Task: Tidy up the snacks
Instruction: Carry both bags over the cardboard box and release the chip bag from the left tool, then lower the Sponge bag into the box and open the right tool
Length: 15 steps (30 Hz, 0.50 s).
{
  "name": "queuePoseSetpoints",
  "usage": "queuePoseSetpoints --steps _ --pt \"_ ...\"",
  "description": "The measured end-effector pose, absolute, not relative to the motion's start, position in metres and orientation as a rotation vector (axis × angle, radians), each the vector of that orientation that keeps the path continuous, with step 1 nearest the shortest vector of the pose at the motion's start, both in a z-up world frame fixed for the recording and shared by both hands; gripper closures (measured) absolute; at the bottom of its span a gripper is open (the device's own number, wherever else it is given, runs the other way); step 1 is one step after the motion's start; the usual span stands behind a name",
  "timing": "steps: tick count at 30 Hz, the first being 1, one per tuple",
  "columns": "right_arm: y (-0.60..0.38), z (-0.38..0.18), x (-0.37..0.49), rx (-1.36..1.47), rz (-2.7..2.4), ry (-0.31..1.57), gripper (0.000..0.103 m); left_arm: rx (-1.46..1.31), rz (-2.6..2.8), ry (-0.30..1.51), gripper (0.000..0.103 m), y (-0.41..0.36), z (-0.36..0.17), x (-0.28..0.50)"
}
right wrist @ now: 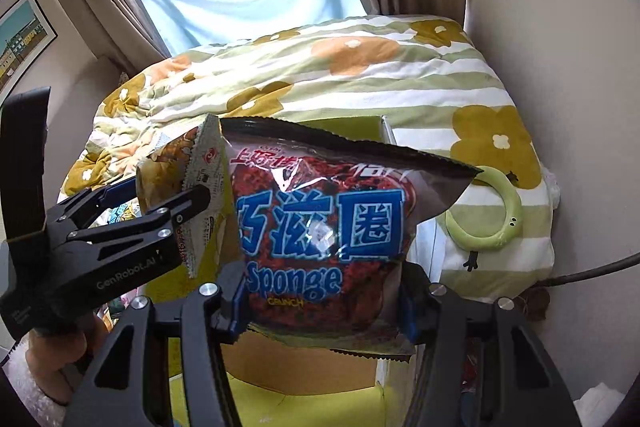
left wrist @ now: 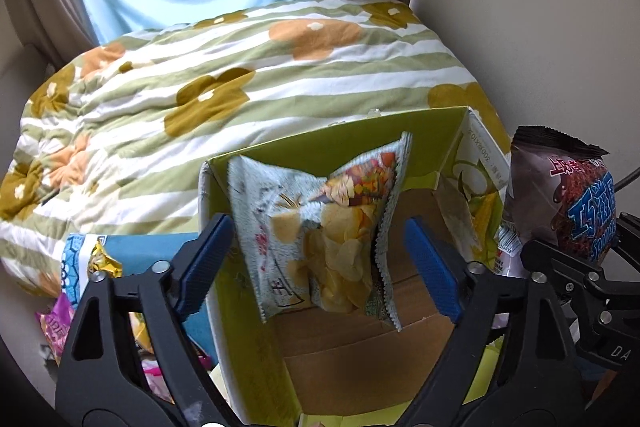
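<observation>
A pale chip bag (left wrist: pixel 320 227) hangs upright over the open green cardboard box (left wrist: pixel 340 147), between the blue pads of my left gripper (left wrist: pixel 320 263). The jaws stand wide and neither pad presses on the bag. My right gripper (right wrist: pixel 320 303) is shut on the lower part of a dark brown "Sponge Crunch" snack bag (right wrist: pixel 320 219), held upright just right of the box. In the left wrist view that brown bag (left wrist: pixel 568 199) shows at the right edge. The box's brown bottom (right wrist: pixel 312 359) lies below the held bag.
The box stands against a bed with a green-striped flowered quilt (left wrist: pixel 240 67). A blue box (left wrist: pixel 152 251) and loose snack packets (left wrist: pixel 56 327) lie to the left. A green ring (right wrist: pixel 484 215) rests on the quilt; a cable (right wrist: pixel 592 267) runs along the right wall.
</observation>
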State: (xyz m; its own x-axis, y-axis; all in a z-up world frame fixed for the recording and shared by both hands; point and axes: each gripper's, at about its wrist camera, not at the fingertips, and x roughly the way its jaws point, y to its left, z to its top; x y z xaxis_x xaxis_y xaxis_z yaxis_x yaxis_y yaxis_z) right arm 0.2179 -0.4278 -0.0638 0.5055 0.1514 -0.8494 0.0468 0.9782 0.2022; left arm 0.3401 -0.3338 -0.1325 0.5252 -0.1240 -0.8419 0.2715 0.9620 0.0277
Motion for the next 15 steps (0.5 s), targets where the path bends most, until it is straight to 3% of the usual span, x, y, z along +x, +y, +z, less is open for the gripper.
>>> queuePoseSetpoints --steps 2,15 --pt "-0.432 -0.069 0.22 0.21 0.06 1.055 0.05 0.155 -0.24 0.979 0.001 -0.331 -0.134 0.341" --pt "-0.431 -0.065 0.234 0.174 0.081 1.058 0.05 0.122 -0.196 1.007 0.001 -0.292 -0.124 0.31"
